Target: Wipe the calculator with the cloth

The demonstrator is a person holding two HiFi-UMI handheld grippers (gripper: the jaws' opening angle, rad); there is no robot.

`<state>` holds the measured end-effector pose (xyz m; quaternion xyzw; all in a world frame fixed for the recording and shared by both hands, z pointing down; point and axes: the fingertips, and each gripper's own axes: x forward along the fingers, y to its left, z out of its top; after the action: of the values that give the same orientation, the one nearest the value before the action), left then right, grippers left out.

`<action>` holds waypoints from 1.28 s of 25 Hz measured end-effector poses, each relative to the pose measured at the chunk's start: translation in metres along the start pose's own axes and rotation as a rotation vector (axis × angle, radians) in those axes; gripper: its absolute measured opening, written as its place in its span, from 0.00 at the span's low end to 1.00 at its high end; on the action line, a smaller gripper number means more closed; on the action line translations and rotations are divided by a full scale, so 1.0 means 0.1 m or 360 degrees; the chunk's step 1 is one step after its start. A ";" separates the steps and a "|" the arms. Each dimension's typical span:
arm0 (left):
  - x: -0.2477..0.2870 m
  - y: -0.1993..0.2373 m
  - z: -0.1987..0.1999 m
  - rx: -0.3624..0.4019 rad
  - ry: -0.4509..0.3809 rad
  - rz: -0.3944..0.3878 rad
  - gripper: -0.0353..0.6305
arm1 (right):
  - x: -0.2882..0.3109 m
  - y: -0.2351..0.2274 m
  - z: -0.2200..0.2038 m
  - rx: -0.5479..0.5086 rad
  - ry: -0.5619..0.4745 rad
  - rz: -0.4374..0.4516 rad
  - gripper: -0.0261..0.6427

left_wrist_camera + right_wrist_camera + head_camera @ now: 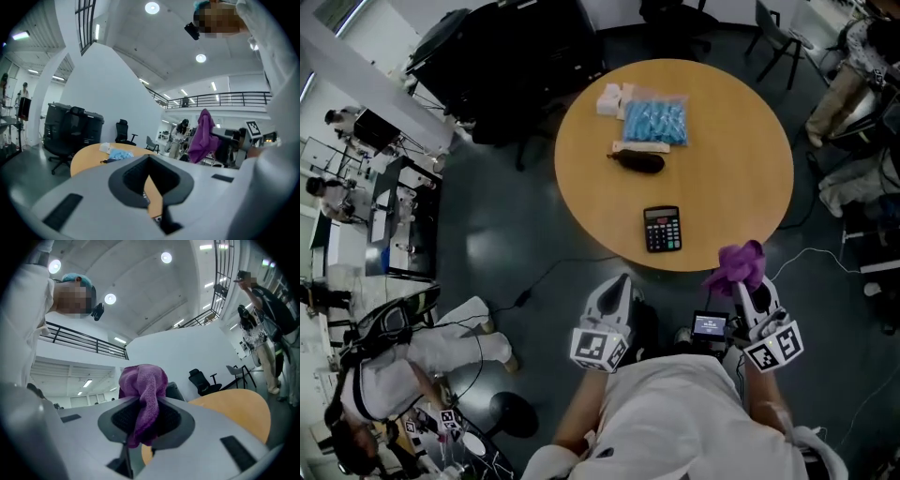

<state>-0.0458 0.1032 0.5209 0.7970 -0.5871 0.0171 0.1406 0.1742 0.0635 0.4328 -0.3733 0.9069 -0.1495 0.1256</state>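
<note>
Knit cloth (140, 394); plastic calc (662, 229); smooth wood table (741, 178).

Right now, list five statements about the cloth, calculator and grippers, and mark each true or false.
1. The right gripper is shut on the cloth. True.
2. The calculator lies on the table. True.
3. The left gripper holds the calculator. False: it is shut on nothing.
4. The cloth touches the calculator. False: it hangs in the right gripper, apart from the calculator.
5. A blue packet lies on the table beyond the calculator. True.
</note>
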 end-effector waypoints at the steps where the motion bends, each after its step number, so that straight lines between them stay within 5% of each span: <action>1: 0.14 0.09 -0.03 -0.0006 0.0030 -0.0063 0.06 | 0.12 -0.03 0.02 -0.0005 -0.0018 -0.0027 0.17; 8: 1.08 0.68 -0.49 -0.0016 0.0339 -0.0472 0.06 | 0.74 -0.20 0.08 -0.0010 -0.0040 -0.0189 0.17; 13: 1.93 0.80 -0.93 0.0334 0.0757 -0.0811 0.11 | 0.94 -0.41 0.03 0.0042 0.0020 -0.0241 0.17; 18: 2.59 0.75 -1.44 0.0503 0.1287 -0.1196 0.25 | 1.00 -0.66 -0.06 0.0077 0.0131 -0.0233 0.17; 25: 2.85 0.62 -2.12 0.0511 0.1814 -0.1539 0.25 | 0.93 -1.08 -0.17 0.0135 0.0227 -0.0312 0.17; 28: 2.87 0.61 -2.26 0.0493 0.1894 -0.1570 0.25 | 0.91 -1.20 -0.19 0.0155 0.0247 -0.0348 0.17; 32: 2.84 0.58 -2.28 0.0288 0.1891 -0.1580 0.16 | 0.89 -1.25 -0.19 0.0163 0.0254 -0.0364 0.17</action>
<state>0.0187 -0.1213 0.8060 0.8321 0.0159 0.4241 0.3571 0.1859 -0.0811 0.4857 -0.4542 0.8567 -0.2382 0.0541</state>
